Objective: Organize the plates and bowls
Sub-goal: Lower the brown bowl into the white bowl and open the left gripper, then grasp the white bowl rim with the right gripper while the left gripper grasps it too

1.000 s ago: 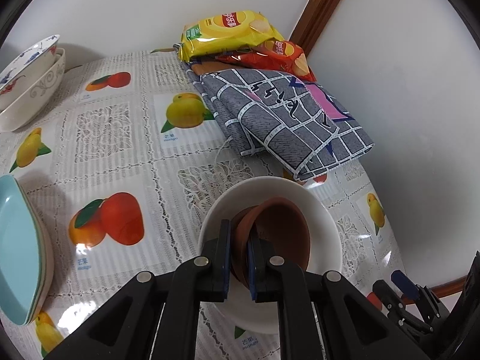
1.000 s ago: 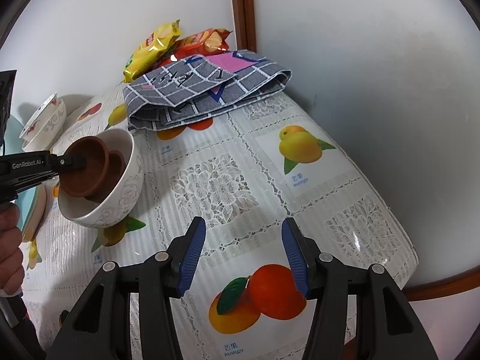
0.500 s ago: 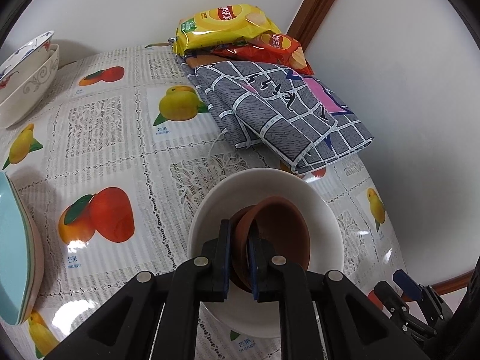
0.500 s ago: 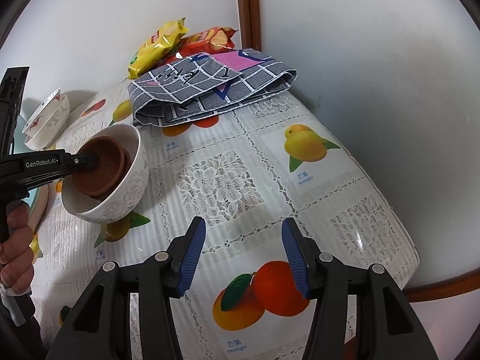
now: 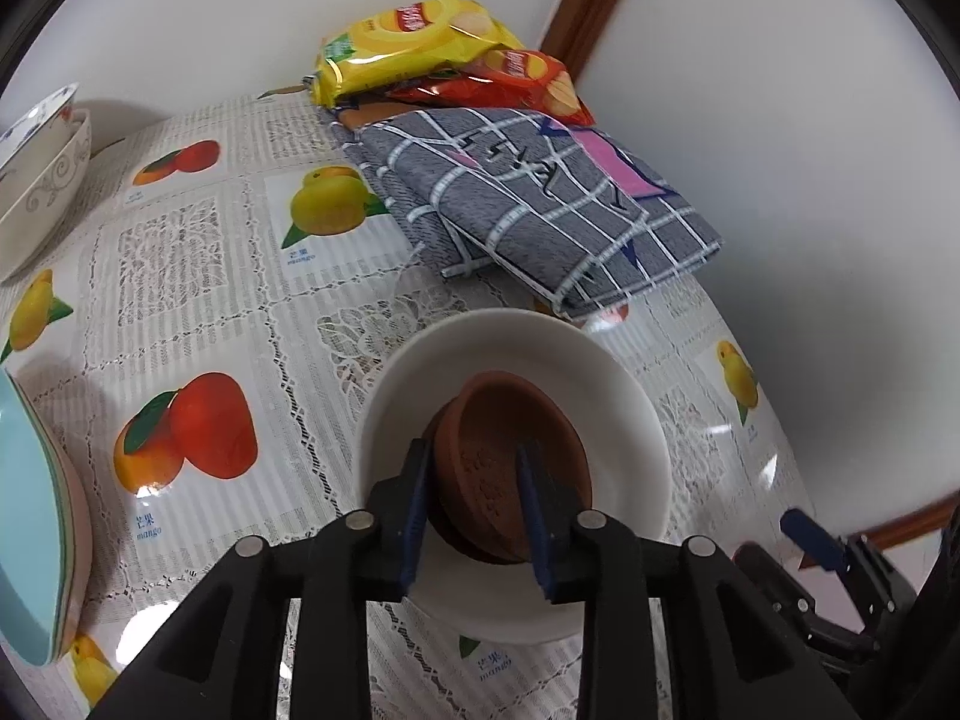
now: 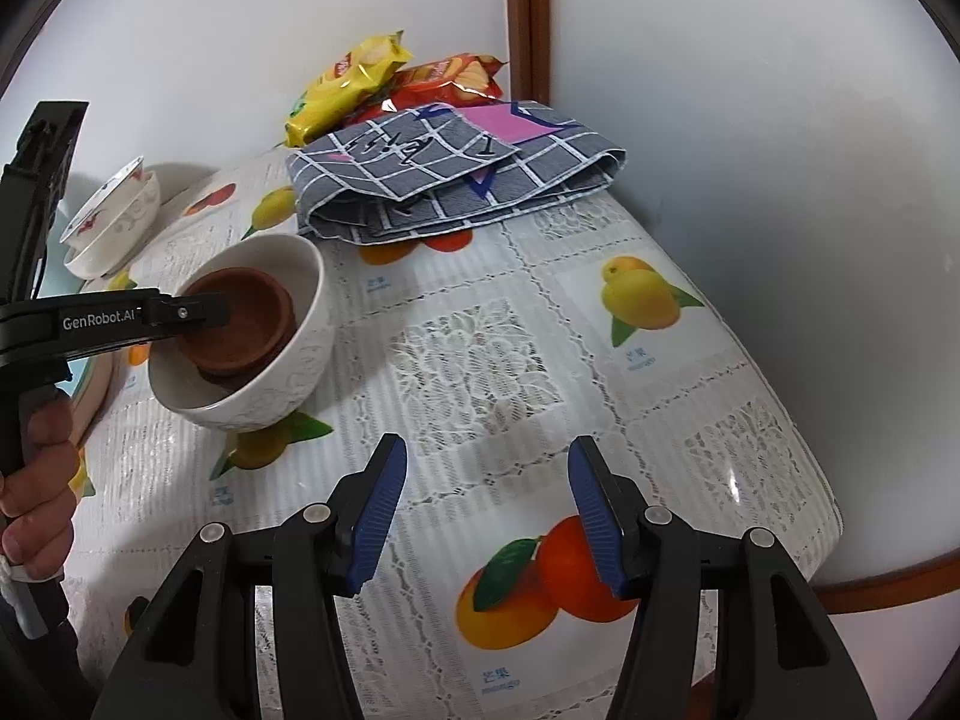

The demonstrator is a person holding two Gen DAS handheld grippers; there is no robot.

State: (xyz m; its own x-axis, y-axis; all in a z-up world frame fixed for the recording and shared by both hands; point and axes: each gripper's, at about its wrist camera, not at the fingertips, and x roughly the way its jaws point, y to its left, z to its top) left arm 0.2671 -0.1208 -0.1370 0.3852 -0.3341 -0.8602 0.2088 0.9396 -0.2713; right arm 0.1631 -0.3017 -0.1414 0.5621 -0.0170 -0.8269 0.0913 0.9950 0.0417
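A small brown clay bowl (image 5: 510, 456) rests tilted inside a larger white bowl (image 5: 612, 384), on another brown bowl beneath it. My left gripper (image 5: 474, 480) has its jaws apart, one finger on each side of the brown bowl's near rim. In the right wrist view the brown bowl (image 6: 240, 324) sits in the white bowl (image 6: 300, 354) with the left gripper (image 6: 204, 312) at its rim. My right gripper (image 6: 483, 498) is open and empty above the tablecloth. Stacked patterned bowls (image 5: 36, 180) and stacked teal plates (image 5: 30, 516) stand at the left.
A folded grey checked cloth (image 5: 540, 204) and snack bags (image 5: 420, 42) lie at the back by the wall corner. The fruit-print tablecloth (image 6: 480, 360) covers the table; its edge curves off at the right, close to the wall.
My left gripper has opened; it was shut on the brown bowl's rim and now its jaws stand apart, with the bowl resting in the white bowl. The right gripper stays open.
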